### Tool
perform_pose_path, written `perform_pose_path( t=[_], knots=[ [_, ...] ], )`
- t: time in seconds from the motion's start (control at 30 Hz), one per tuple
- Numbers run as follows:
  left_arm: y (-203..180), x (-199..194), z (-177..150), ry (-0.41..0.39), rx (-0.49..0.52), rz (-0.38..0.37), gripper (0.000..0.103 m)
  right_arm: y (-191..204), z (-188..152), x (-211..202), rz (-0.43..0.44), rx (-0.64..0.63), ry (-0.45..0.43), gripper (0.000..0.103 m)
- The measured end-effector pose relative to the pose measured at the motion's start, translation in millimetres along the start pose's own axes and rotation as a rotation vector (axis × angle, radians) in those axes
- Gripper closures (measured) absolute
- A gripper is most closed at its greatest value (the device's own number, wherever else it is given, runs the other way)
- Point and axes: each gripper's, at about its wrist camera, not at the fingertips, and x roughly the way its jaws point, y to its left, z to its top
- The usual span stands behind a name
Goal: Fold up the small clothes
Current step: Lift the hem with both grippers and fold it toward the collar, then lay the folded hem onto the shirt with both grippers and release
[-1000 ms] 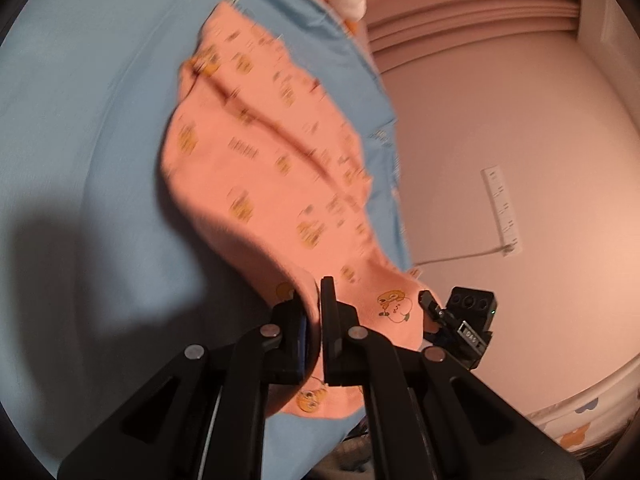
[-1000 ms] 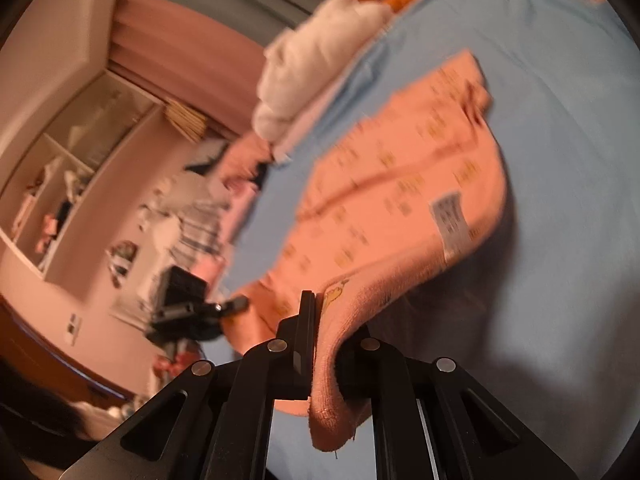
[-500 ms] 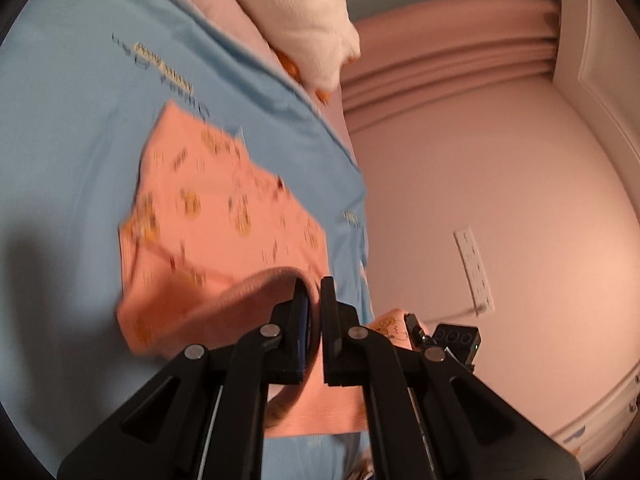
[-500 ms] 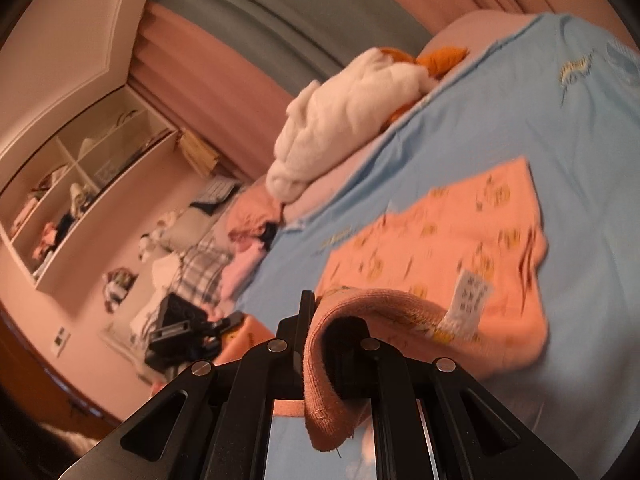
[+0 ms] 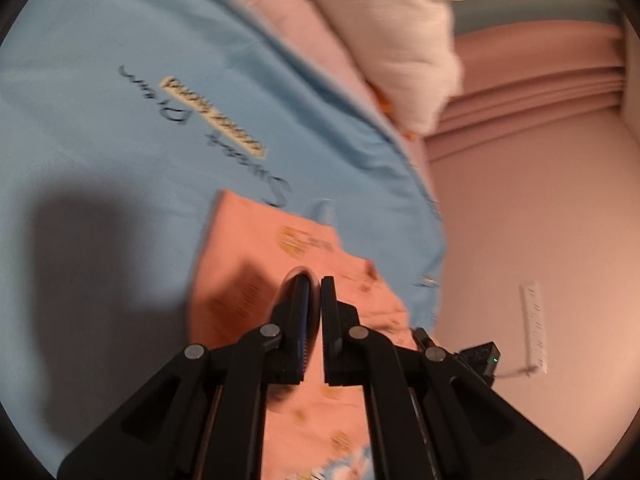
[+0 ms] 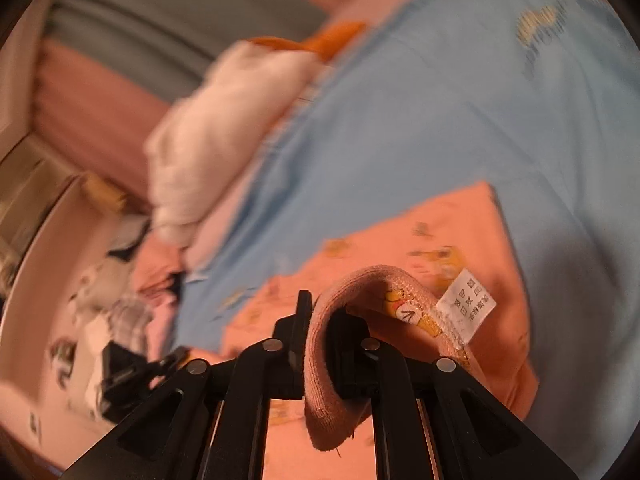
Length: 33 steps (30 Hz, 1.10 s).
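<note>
An orange printed garment (image 5: 256,248) lies on the blue bedsheet (image 5: 100,120), its near part lifted and doubled over the rest. My left gripper (image 5: 314,300) is shut, a thin strip of the orange cloth pinched between its pads. In the right wrist view my right gripper (image 6: 320,312) is shut on the ribbed hem of the garment (image 6: 400,248). The hem loops over the right finger, and a white care label (image 6: 466,306) hangs from it. Each gripper shows in the other's view, the right gripper (image 5: 476,356) low at the right and the left gripper (image 6: 132,368) low at the left.
A white bundle (image 5: 400,40) rests on pink bedding at the head of the bed, with embroidered lettering (image 5: 212,120) on the sheet before it. Past the bed edge are a pink wall, a power strip (image 5: 534,328), shelves and heaped clothes (image 6: 120,312).
Both grippers have carried the held edge forward over the garment toward the bed's head. The cloth, hanging stretched before, now lies doubled on the sheet with its far edge close to the fingertips.
</note>
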Motion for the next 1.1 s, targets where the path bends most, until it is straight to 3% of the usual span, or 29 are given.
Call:
perform_pose_path(
  t=[0.07, 0.13, 0.27, 0.4, 0.43, 0.47, 0.5, 0.53, 0.57, 0.73, 0.83, 0.9, 0.97, 1.03, 1.1],
  knots=[
    [8, 5, 1, 0.026, -0.009, 0.013, 0.101, -18, -1, 5, -0.005, 0.073, 0.039, 0.079],
    [10, 4, -3, 0.048, 0.006, -0.014, 0.099, -24, -5, 0, 0.034, 0.085, 0.05, 0.076],
    [8, -4, -18, 0.111, 0.042, -0.069, 0.078, -20, -11, -16, 0.06, 0.038, 0.073, 0.073],
    [2, -2, -30, 0.155, 0.092, -0.04, 0.081, -10, -20, -20, 0.048, -0.017, 0.12, 0.073],
    [0, 0, -31, 0.155, 0.099, -0.026, 0.084, -6, -21, -18, 0.025, -0.038, 0.127, 0.073],
    [-1, 1, -32, 0.157, 0.106, -0.008, 0.098, -3, -22, -16, -0.012, -0.062, 0.135, 0.073],
    [-2, 3, -33, 0.159, 0.103, 0.0, 0.101, -1, -22, -14, -0.033, -0.075, 0.137, 0.076],
    [-3, 4, -31, 0.148, 0.089, 0.0, 0.101, 2, -21, -11, -0.041, -0.083, 0.142, 0.091],
    [-3, 5, -28, 0.135, 0.07, -0.009, 0.101, 3, -19, -10, -0.034, -0.08, 0.143, 0.097],
    [12, 3, 10, -0.019, -0.141, -0.091, 0.101, -3, 11, -8, 0.093, 0.039, 0.036, 0.097],
    [34, 13, 24, -0.065, -0.293, -0.046, 0.101, -21, 30, 10, 0.06, 0.173, -0.006, 0.097],
    [47, 19, 29, -0.102, -0.336, 0.058, 0.1, -33, 37, 20, 0.013, 0.231, -0.018, 0.097],
    [62, 22, 30, -0.08, -0.398, 0.073, 0.096, -46, 39, 30, -0.021, 0.299, -0.006, 0.093],
    [68, 18, 32, -0.068, -0.402, 0.049, 0.096, -56, 37, 33, 0.017, 0.358, 0.012, 0.088],
    [65, 7, 33, -0.084, -0.342, 0.087, 0.086, -55, 38, 26, 0.041, 0.346, -0.001, 0.08]
  ],
)
